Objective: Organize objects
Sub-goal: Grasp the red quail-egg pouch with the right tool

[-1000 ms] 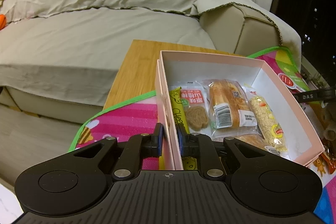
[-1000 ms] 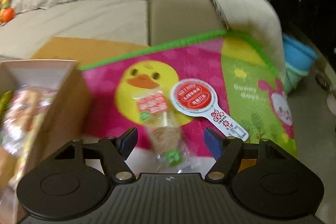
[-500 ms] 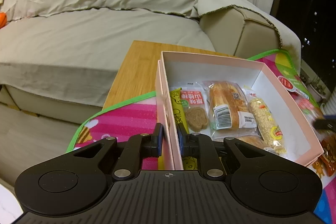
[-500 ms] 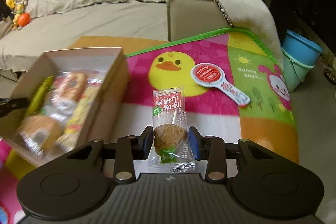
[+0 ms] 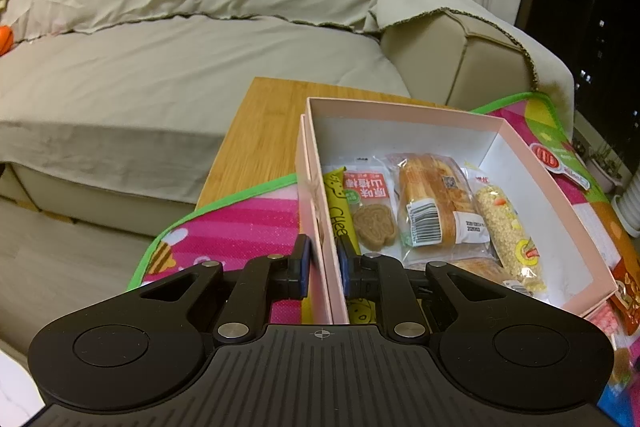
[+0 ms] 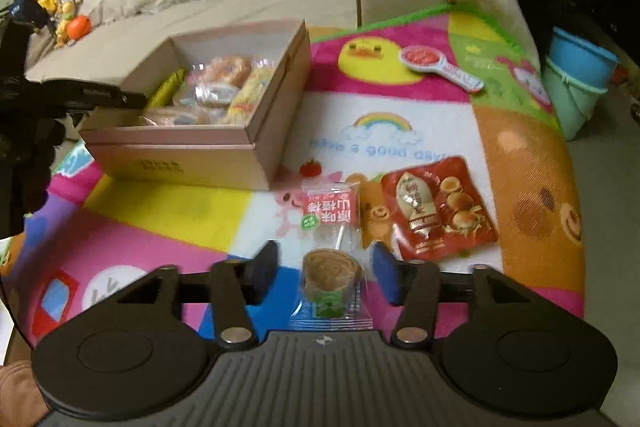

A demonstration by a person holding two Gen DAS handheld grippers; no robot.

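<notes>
My left gripper (image 5: 323, 263) is clamped on the near wall of the pink box (image 5: 404, 115), held level. My right gripper (image 6: 326, 273) hovers spread wide over the lollipop packet (image 6: 332, 251), which lies on the play mat (image 6: 520, 163) beside the box.
</notes>
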